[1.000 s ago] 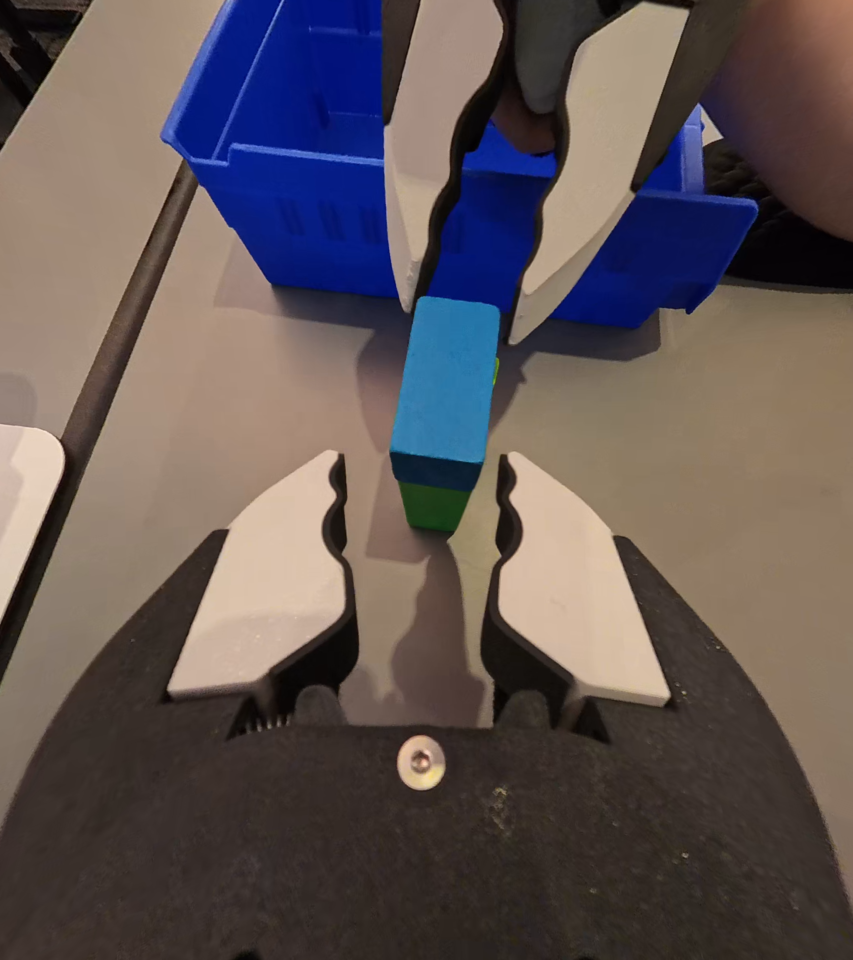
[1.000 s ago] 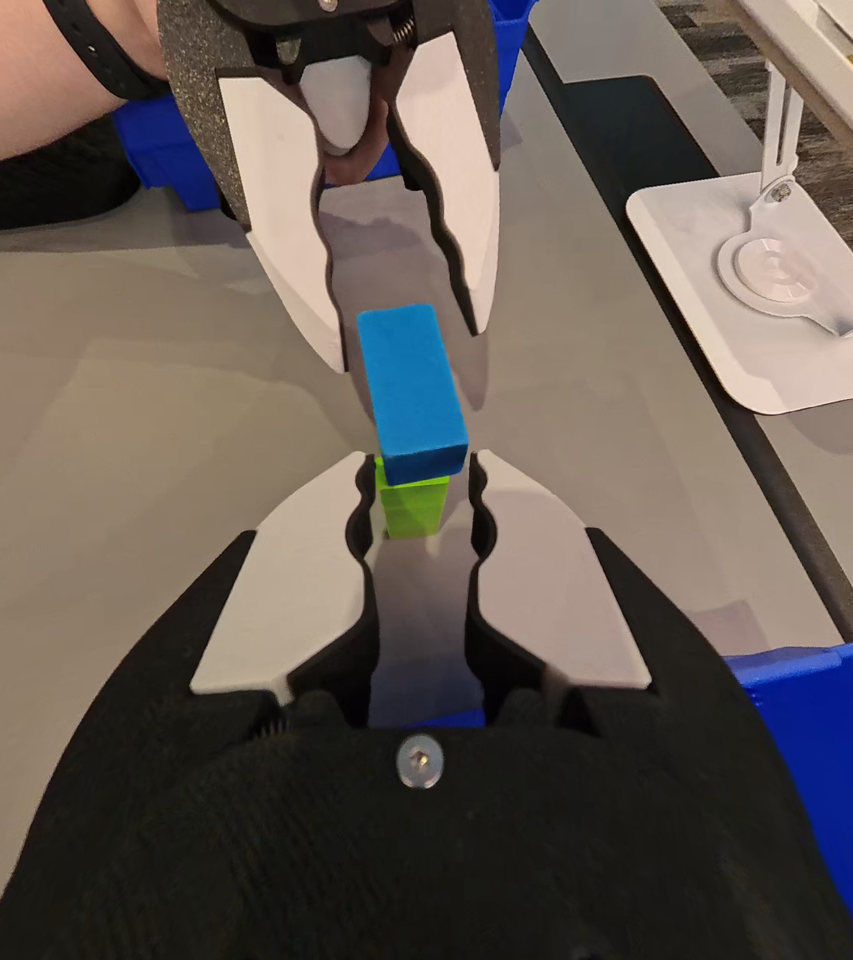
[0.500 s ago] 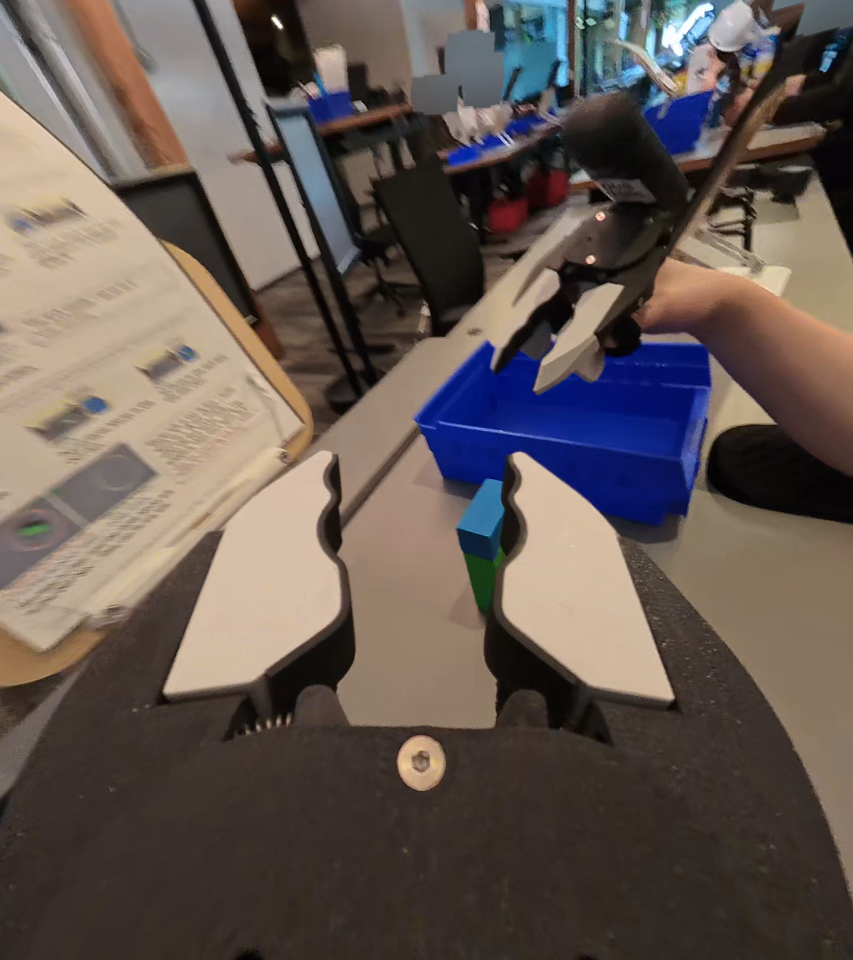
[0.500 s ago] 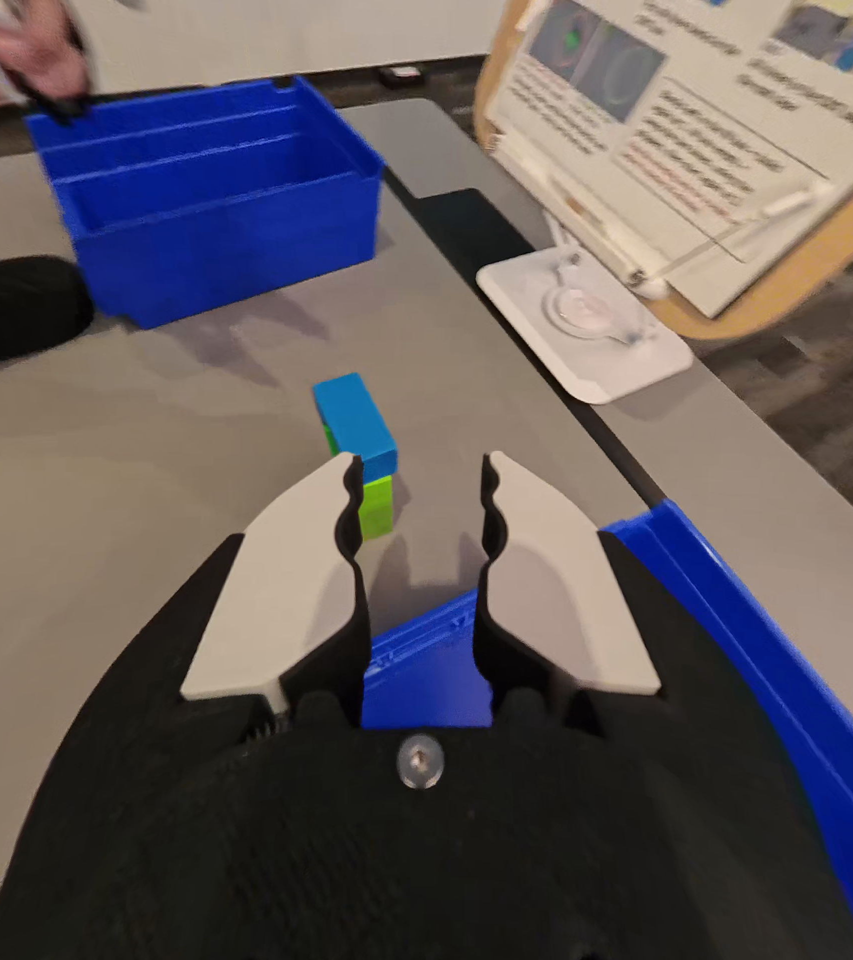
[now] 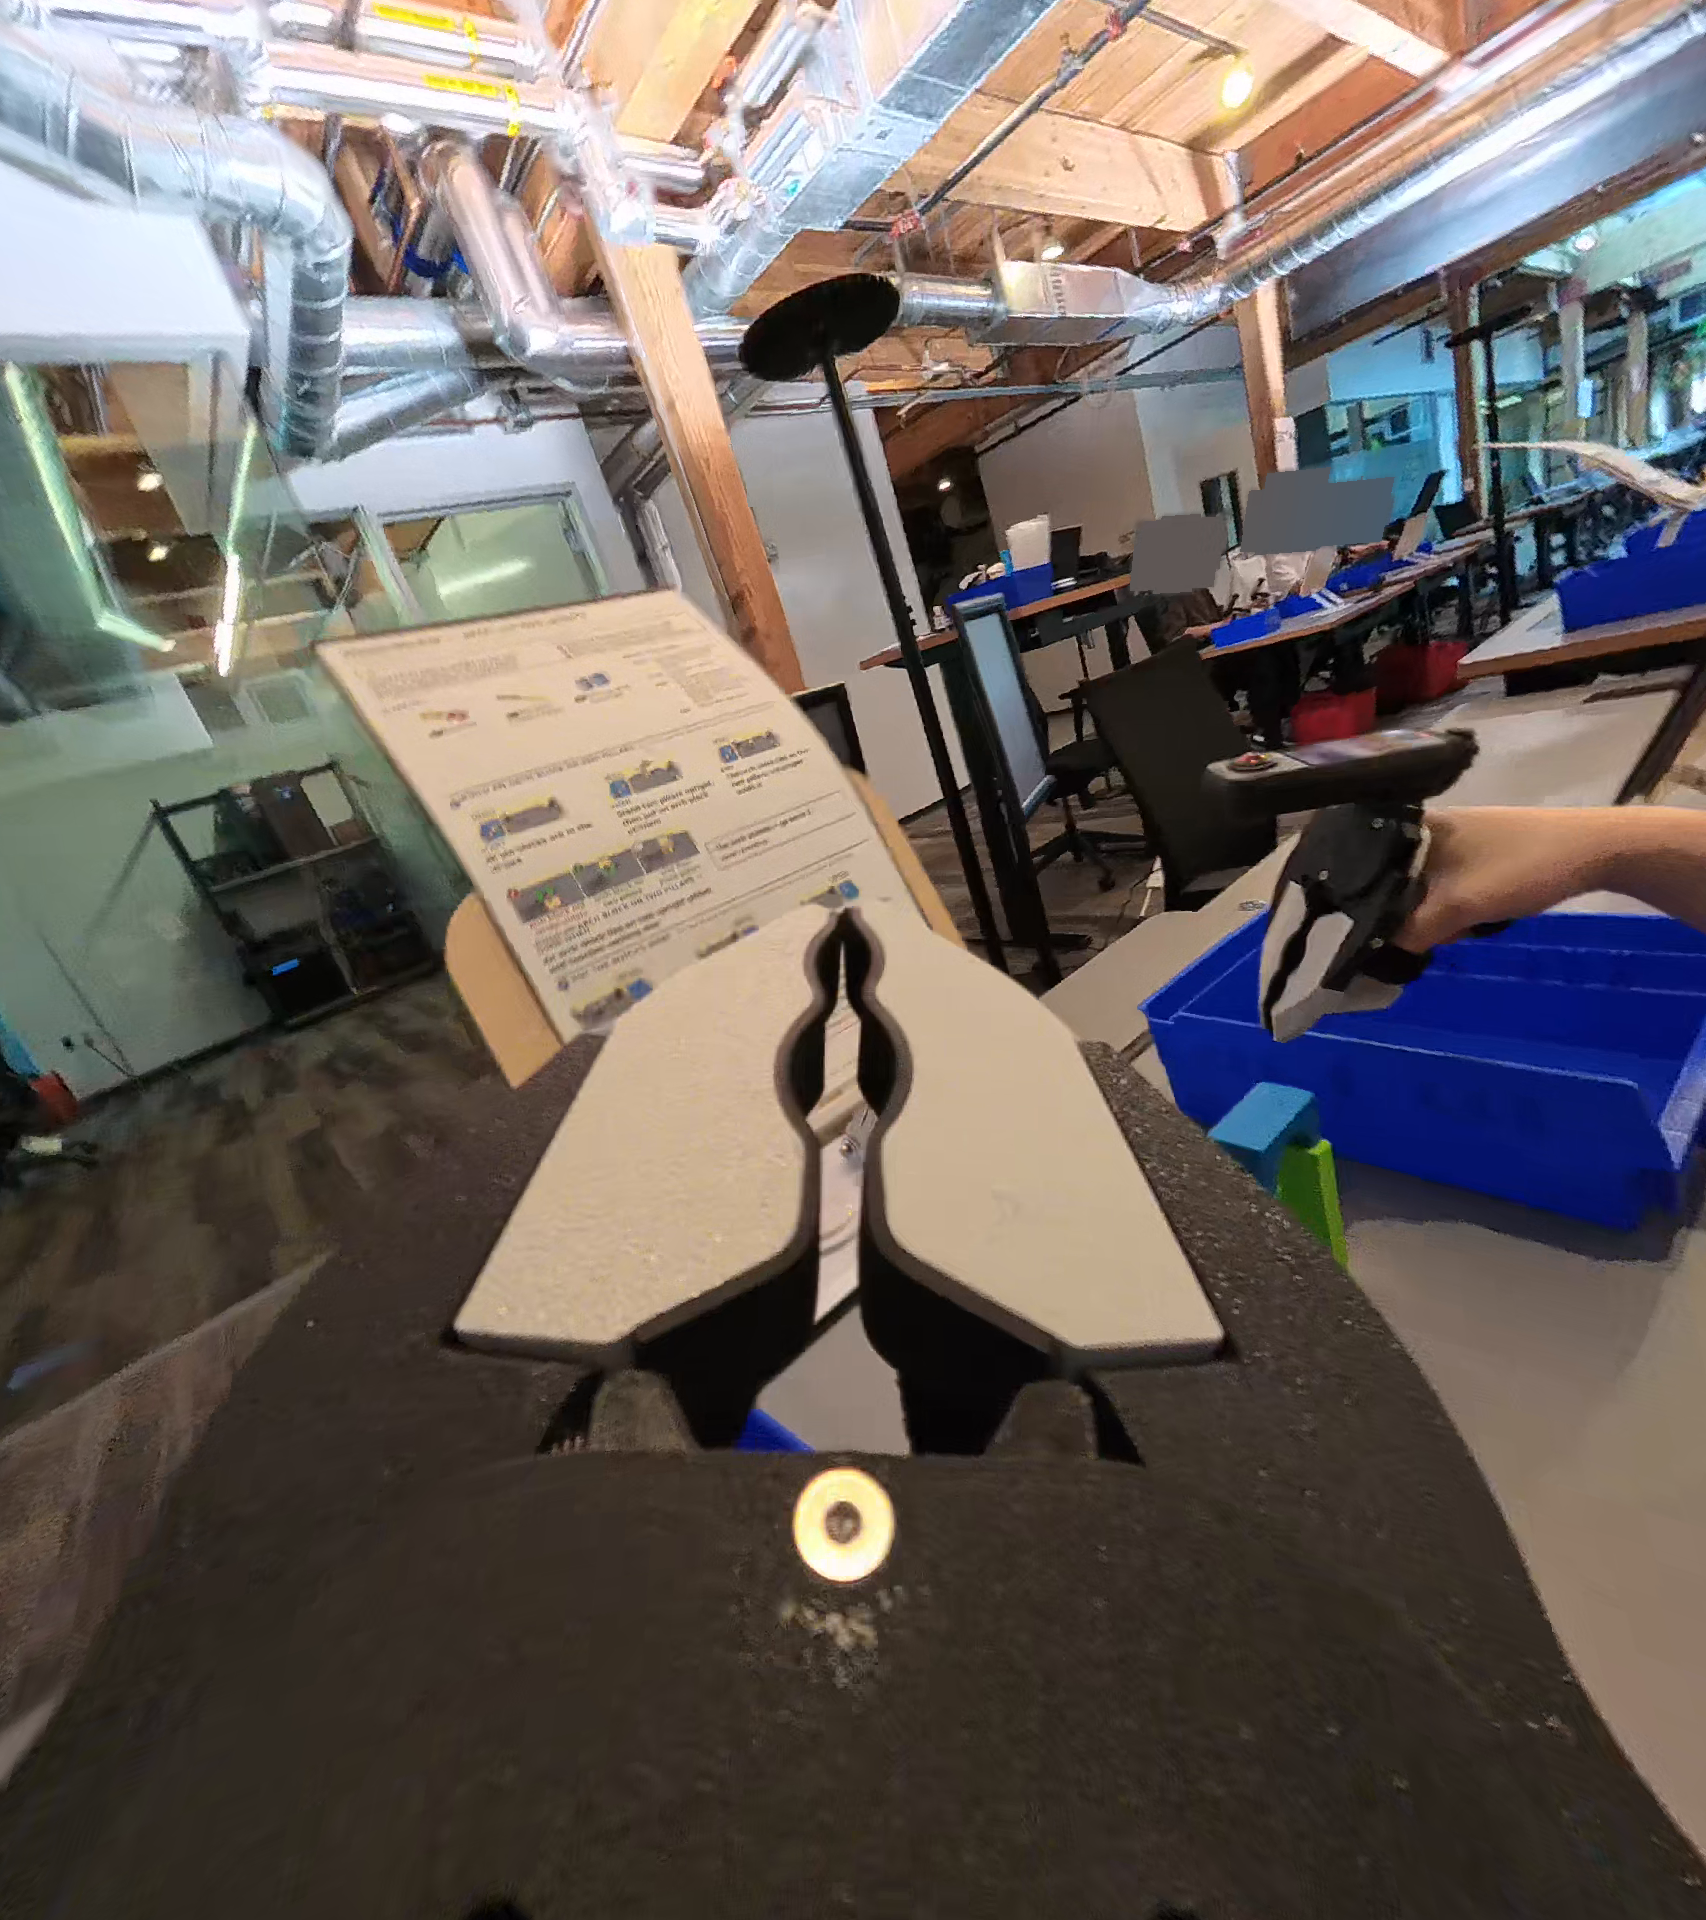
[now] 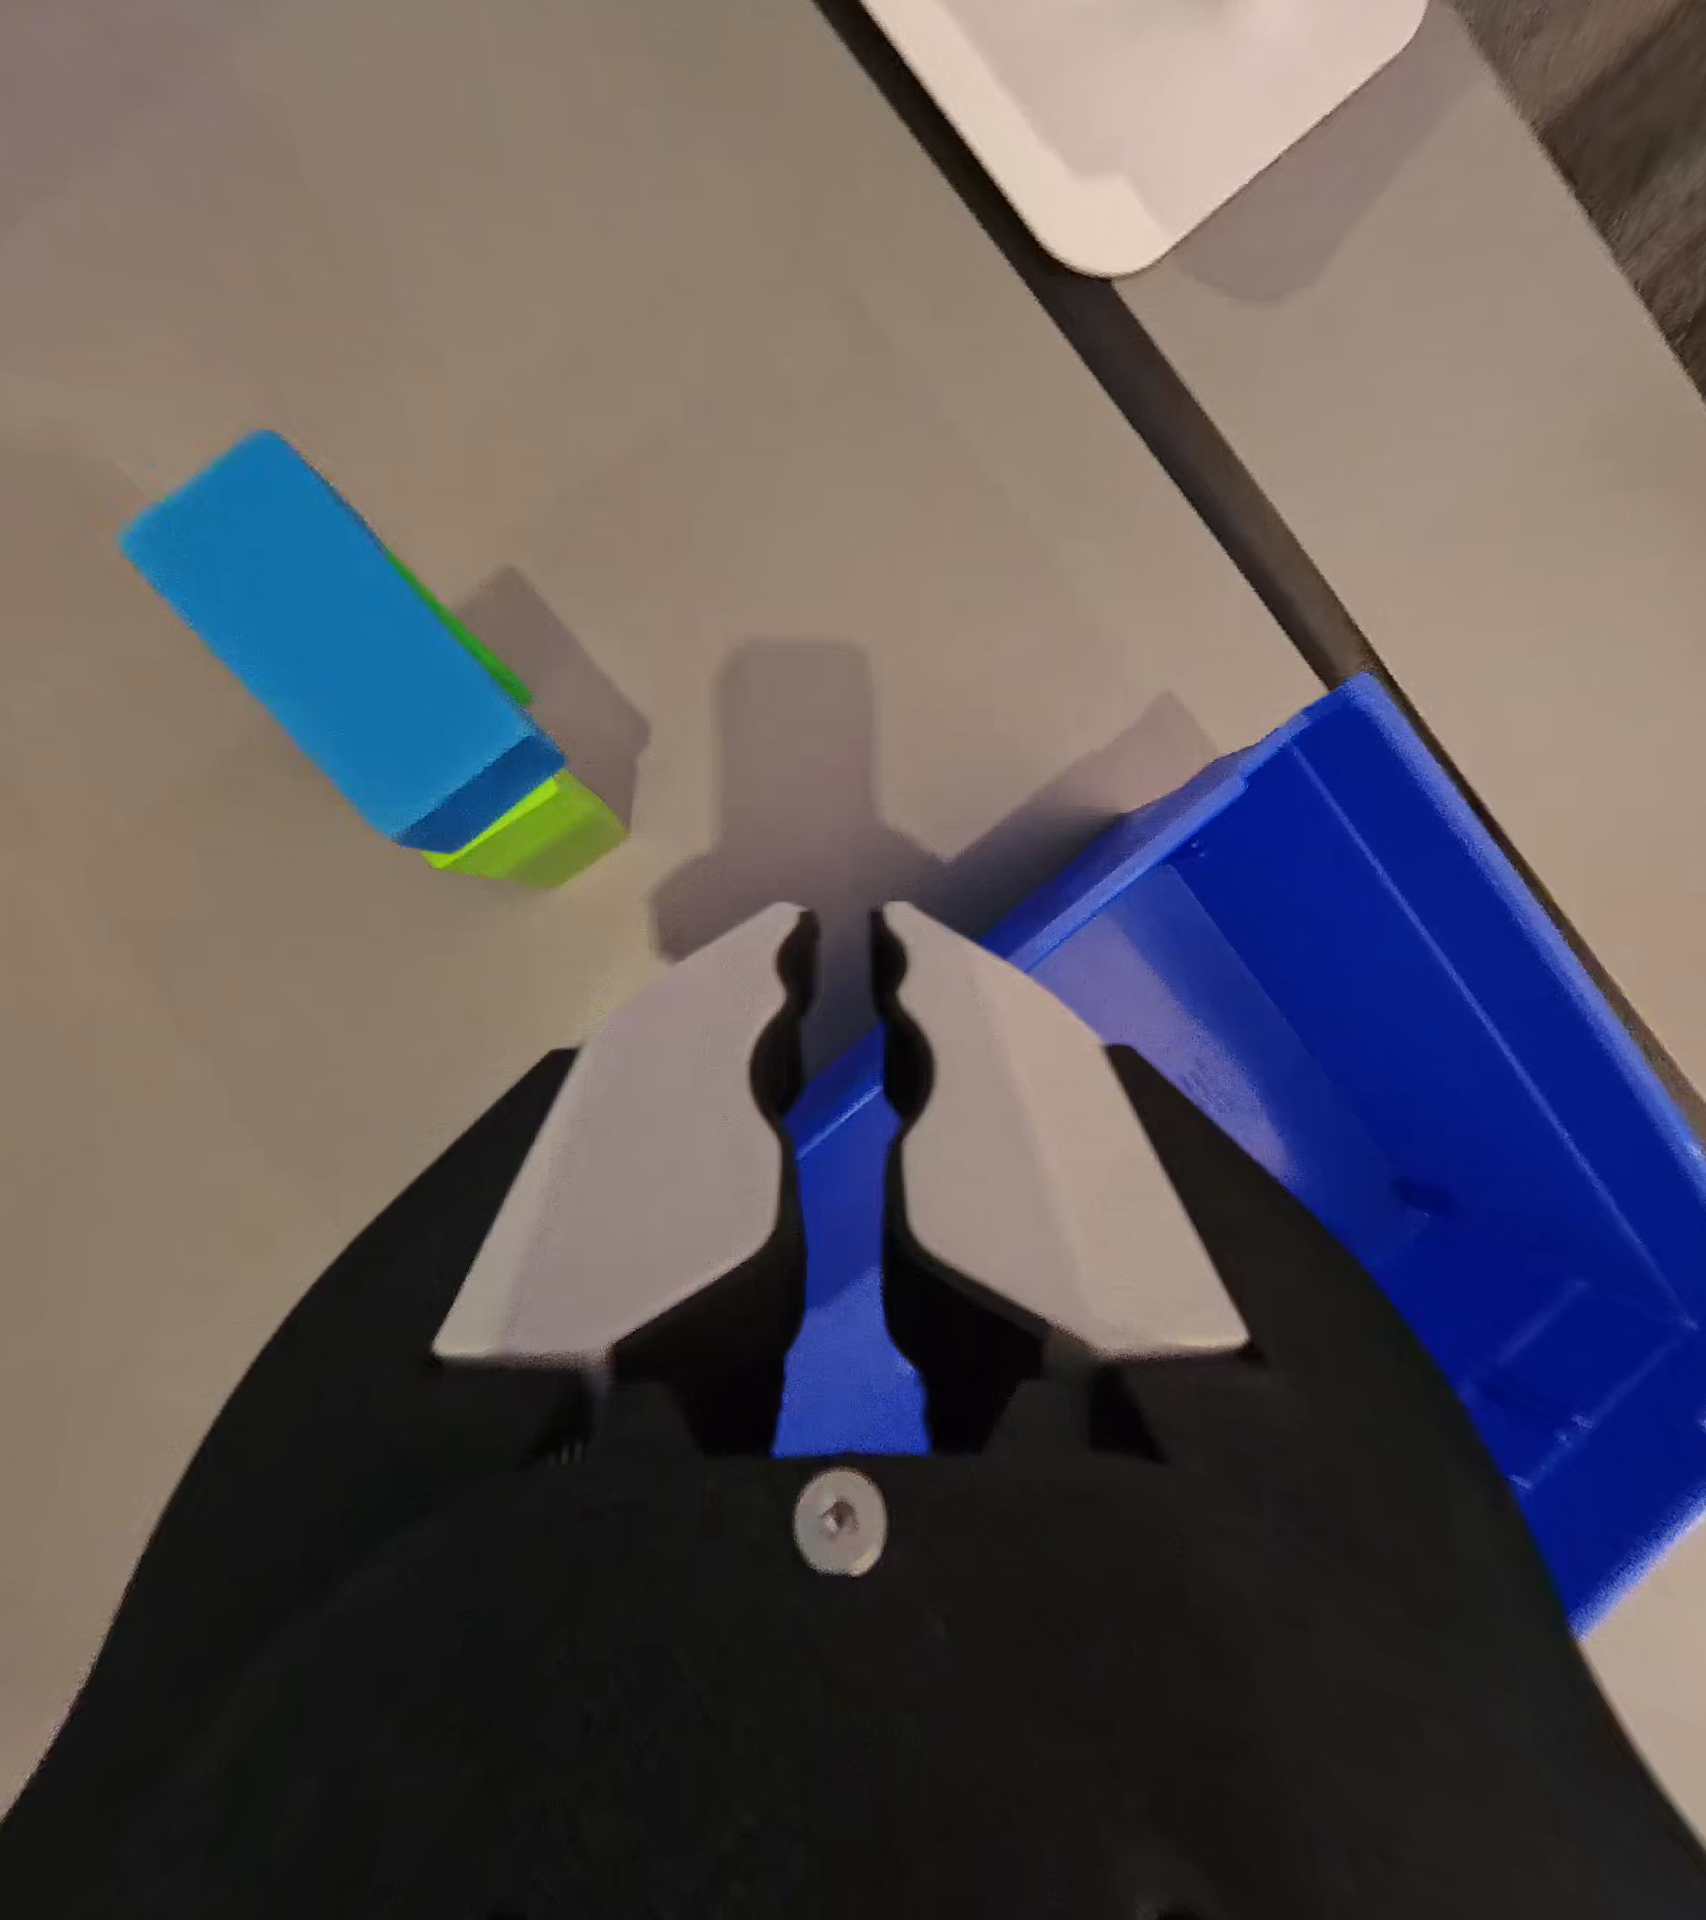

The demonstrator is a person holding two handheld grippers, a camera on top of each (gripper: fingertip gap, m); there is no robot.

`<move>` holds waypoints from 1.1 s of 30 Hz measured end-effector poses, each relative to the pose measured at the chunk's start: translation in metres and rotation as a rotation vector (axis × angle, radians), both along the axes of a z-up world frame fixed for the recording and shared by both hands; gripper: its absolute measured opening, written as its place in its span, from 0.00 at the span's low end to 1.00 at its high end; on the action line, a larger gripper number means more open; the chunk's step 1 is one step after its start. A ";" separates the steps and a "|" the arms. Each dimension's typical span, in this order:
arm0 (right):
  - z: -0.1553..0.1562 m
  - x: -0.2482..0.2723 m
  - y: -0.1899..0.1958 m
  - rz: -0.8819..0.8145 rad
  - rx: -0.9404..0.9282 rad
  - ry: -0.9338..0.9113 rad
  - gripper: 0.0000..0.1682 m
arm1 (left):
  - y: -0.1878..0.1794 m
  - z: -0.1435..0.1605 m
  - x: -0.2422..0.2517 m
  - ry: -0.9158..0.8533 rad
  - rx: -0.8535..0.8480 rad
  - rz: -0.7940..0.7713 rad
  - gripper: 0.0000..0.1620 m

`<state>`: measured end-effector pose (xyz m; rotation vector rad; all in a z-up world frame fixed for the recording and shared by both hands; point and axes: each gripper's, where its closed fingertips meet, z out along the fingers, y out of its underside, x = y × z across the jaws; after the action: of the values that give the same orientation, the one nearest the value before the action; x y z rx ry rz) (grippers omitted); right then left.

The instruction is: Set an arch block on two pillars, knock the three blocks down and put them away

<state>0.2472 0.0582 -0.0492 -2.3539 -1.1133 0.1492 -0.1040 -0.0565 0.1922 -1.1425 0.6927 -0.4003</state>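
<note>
A blue arch block (image 6: 329, 644) rests on two green pillars; the near pillar (image 6: 527, 842) shows clearly and the far one is only a sliver. The stack stands on the grey table (image 6: 205, 1143). It also shows in the left wrist view, with the arch (image 5: 1264, 1127) on a green pillar (image 5: 1311, 1195). My left gripper (image 5: 844, 920) is shut and empty, raised and pointing out into the room, left of the stack. My right gripper (image 6: 841, 920) is empty with only a narrow slit between its tips, right of the stack. In the left wrist view it (image 5: 1316, 977) hangs over a blue bin.
A blue bin (image 6: 1400, 1143) lies under and right of my right gripper, and it also shows in the left wrist view (image 5: 1451, 1070). A white stand base (image 6: 1140, 104) sits beyond the table seam. An instruction board (image 5: 620, 790) stands ahead of my left gripper. A person's forearm (image 5: 1607, 873) holds the right gripper. Across from one pair of fingers to the other is roughly 45 centimetres. The blue arch block (image 6: 329, 644) is about 9 centimetres from my right fingertips and 35 centimetres from my left.
Both grippers have pulled back from the stack and closed. The left one has tilted up toward the room. The right one has tipped down over the blue bin. The stack has not moved.
</note>
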 end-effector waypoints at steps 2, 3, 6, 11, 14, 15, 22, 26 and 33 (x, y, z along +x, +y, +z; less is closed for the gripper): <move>-0.002 -0.004 0.002 0.003 -0.047 -0.016 0.01 | 0.018 -0.011 -0.010 -0.020 -0.068 0.060 0.00; -0.004 -0.007 0.001 -0.003 -0.090 -0.014 0.01 | 0.028 -0.019 -0.013 -0.003 -0.104 0.095 0.00; -0.007 -0.010 0.004 -0.063 -0.145 -0.042 0.01 | 0.058 -0.049 -0.023 0.060 -0.224 0.254 0.00; -0.015 -0.012 0.005 -0.181 -0.197 -0.047 0.01 | 0.097 -0.083 -0.047 0.073 -0.316 0.549 0.00; -0.022 -0.013 0.002 -0.232 -0.225 -0.055 0.01 | 0.106 -0.095 -0.045 0.043 -0.381 0.533 0.00; -0.025 -0.013 0.001 -0.244 -0.230 -0.067 0.01 | 0.108 -0.097 -0.045 0.044 -0.392 0.531 0.00; -0.037 -0.005 -0.006 -0.317 -0.271 -0.137 0.01 | 0.108 -0.102 -0.047 0.056 -0.406 0.517 0.00; -0.041 -0.005 -0.007 -0.329 -0.290 -0.147 0.01 | 0.107 -0.102 -0.046 0.051 -0.418 0.490 0.00; -0.043 -0.005 -0.009 -0.334 -0.287 -0.165 0.01 | 0.105 -0.103 -0.046 0.051 -0.435 0.457 0.00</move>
<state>0.2418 0.0495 -0.0921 -2.8155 -0.7951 -0.0074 -0.1500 0.0486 0.0890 -1.6824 0.3741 -0.1312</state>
